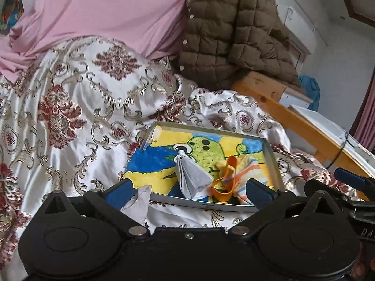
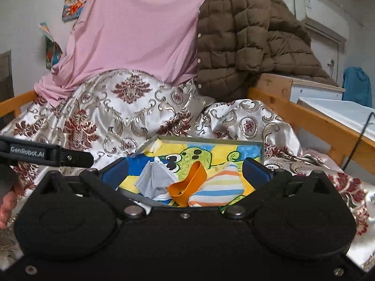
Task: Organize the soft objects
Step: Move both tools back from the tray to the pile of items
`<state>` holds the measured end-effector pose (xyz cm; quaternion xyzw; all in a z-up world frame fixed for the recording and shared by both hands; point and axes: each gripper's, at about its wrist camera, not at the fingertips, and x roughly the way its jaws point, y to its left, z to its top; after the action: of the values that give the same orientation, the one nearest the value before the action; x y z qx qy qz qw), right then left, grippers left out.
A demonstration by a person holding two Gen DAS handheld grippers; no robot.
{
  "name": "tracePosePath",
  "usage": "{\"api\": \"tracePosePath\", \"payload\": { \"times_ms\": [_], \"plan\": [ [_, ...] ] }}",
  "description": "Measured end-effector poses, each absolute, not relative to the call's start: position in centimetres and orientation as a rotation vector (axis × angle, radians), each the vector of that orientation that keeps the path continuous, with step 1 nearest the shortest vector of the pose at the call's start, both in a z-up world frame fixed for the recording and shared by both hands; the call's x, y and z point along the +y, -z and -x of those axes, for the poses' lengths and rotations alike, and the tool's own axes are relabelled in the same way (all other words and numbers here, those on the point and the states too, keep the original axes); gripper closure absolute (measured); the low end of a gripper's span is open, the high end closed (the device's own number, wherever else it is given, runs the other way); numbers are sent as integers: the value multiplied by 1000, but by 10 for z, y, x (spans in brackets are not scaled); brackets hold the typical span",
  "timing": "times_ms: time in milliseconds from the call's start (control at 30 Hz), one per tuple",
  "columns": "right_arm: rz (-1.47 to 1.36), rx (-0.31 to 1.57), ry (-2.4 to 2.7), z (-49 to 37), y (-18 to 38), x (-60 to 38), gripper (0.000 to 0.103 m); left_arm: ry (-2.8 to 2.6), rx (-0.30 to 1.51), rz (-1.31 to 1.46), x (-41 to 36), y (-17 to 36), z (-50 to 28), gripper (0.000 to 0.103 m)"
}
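Note:
A shallow metal tray (image 1: pixel 211 205) with a cartoon frog picture lies on the patterned bedspread; it also shows in the right wrist view (image 2: pixel 261 151). In it lie a folded grey cloth (image 1: pixel 193 179) (image 2: pixel 153 179), an orange band (image 1: pixel 226 182) (image 2: pixel 188 186) and a striped cloth (image 1: pixel 249 173) (image 2: pixel 218 187). My left gripper (image 1: pixel 188 190) is open and empty, just before the tray's near rim. A white cloth piece (image 1: pixel 139 202) lies by its left finger. My right gripper (image 2: pixel 185 172) is open and empty over the tray, straddling the three items.
A white bedspread (image 1: pixel 77 98) with red and gold patterns covers the bed. A pink sheet (image 2: pixel 138 30) and a brown quilted jacket (image 2: pixel 246 37) hang behind. A wooden bed rail (image 2: pixel 311 121) runs along the right. The left gripper's arm (image 2: pixel 46 154) shows at left.

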<state>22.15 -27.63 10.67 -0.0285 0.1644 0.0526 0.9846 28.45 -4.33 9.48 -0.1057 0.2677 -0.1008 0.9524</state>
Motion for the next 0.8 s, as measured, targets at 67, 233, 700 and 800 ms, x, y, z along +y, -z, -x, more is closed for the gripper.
{"api": "tracePosePath", "payload": {
  "times_ms": [67, 233, 700, 800],
  "plan": [
    [39, 320, -96, -205, -111, -277, 1, 201, 502, 201, -43, -97, -266, 1],
    [-11, 309, -78, -163, -108, -279, 1, 160, 454, 237, -36, -86, -218, 1],
    [-83, 342, 10, -55, -76, -281, 1, 147, 402, 154, -55, -69, -125, 1],
    [-93, 362, 24, -38, -66, -284, 1, 130, 413, 123, -63, -69, -113, 1]
  ]
}}
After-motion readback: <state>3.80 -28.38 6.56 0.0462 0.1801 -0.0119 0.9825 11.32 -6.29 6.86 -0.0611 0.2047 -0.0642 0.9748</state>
